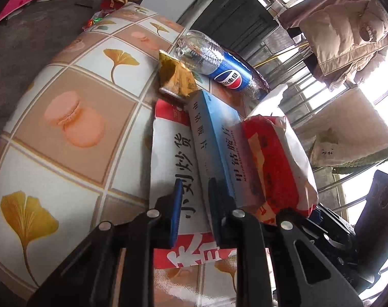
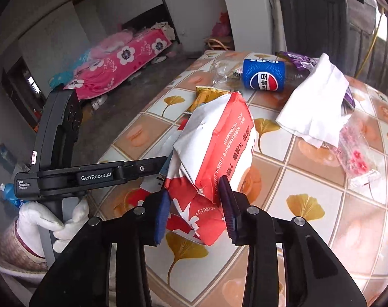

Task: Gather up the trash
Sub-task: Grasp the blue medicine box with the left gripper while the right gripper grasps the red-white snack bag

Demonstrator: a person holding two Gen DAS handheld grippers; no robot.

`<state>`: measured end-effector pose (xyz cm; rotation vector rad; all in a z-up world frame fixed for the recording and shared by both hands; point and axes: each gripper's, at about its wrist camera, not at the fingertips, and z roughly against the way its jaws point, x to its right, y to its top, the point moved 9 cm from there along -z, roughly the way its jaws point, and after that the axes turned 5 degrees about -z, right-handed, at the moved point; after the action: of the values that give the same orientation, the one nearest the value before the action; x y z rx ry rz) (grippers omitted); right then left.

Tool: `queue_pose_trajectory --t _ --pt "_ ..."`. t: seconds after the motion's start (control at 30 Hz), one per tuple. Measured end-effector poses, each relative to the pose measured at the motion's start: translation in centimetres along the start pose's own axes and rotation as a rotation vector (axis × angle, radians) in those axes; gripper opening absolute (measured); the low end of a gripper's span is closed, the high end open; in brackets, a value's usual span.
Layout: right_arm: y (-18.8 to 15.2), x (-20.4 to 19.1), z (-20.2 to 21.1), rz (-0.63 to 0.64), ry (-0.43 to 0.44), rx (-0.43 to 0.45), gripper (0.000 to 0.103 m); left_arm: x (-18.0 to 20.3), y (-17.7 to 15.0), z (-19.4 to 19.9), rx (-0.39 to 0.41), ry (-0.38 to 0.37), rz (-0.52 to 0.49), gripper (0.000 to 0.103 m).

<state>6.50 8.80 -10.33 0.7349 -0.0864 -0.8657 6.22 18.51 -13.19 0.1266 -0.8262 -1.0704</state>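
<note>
1. Left hand-held gripper [image 1: 194,209] – pads narrowed around the near flap of the red-and-white paper bag [image 1: 173,153], seemingly pinching that edge; whether the blue medicine box [image 1: 214,138], touching the right pad, is also caught cannot be told.
2. Right hand-held gripper [image 2: 194,212] – jaws partly closed on the bag's [image 2: 214,153] crumpled lower corner, pads pressing the paper from both sides. Bag stands on the tiled-pattern surface [image 2: 309,204], mouth pointing toward the far clutter.
3. Risk: both grips sit on thin paper edges – pulling the two hand-held grippers apart to open the mouth could tear the flap or let it slip out.
4. Risk: the box leans between the bag's walls in the left view; lifting or tilting the bag may tip it out onto the surface.
5. Risk: if the left pad has caught the box too, the flap is not truly held and the bag sags once one side lets go.
6. Remaining trash – Pepsi bottle [image 2: 263,76], yellow snack wrapper [image 1: 176,79], white tissue [image 2: 316,105], clear plastic packet [image 2: 357,153] – lies beyond the bag; the bottle could roll off the far edge if the bag swings into it.
7. Gloved hand [image 2: 53,220] holds the left handle close to the bag; the two tools may collide.
</note>
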Motion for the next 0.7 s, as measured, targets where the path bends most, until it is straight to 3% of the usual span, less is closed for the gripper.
queue_pose_trajectory --t 0.13,0.43,0.5,0.6,0.7 --pt "-0.8 2.2 2.0 -0.031 0.007 0.008 0.034 2.6 -1.3 0.1 -0.034 -0.055 -0.064 0.018" --pt "-2.8 7.4 4.1 -0.341 0.126 0.035 0.031 6.2 -1.6 0.1 -0.042 -0.155 -0.135 0.021" --pt "-3.1 7.9 4.1 -0.385 0.148 0.037 0.03 7.4 -1.6 0.0 -0.05 -0.183 -0.159 0.027" --pt "-3.2 8.6 4.6 -0.42 0.161 0.045 0.029 8.6 -2.0 -0.4 -0.05 -0.166 -0.226 0.035" --pt "-3.1 8.8 4.8 -0.436 0.174 0.047 0.029 9.2 -2.5 -1.0 -0.047 -0.089 -0.31 0.036"
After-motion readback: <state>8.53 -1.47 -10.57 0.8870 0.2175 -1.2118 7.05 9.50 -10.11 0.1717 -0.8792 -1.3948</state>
